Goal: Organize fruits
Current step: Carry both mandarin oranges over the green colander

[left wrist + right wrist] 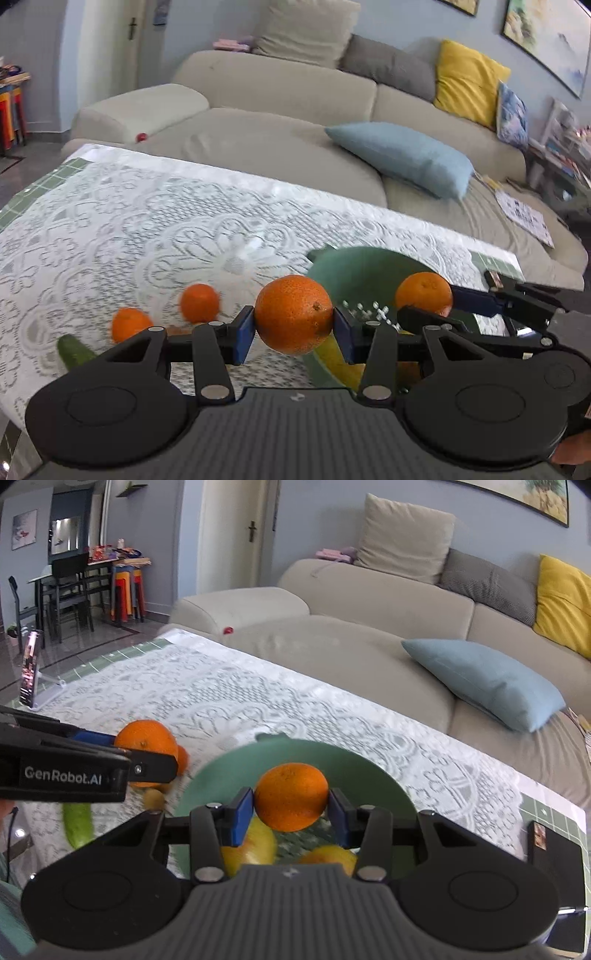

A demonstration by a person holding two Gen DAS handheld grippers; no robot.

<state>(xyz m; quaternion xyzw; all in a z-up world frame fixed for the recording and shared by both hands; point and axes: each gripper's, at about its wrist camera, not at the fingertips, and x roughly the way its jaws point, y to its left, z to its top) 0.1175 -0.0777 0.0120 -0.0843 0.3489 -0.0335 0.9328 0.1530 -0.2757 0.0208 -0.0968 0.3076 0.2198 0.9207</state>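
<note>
- Table [110,221] — draped in white lace cloth [229,236].
- Green bowl [229,771] sits beneath the right jaws.
- Two oranges [199,302] and a cucumber [74,350] lie left of the left jaws.

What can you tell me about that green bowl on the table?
The bowl is a round, pale green colander, plastic by its look, with small holes in its bottom and a small tab on its far rim. It stands upright on the lace cloth. Yellowish fruit lies inside. The right hand-held gripper holds an orange over it.
</note>
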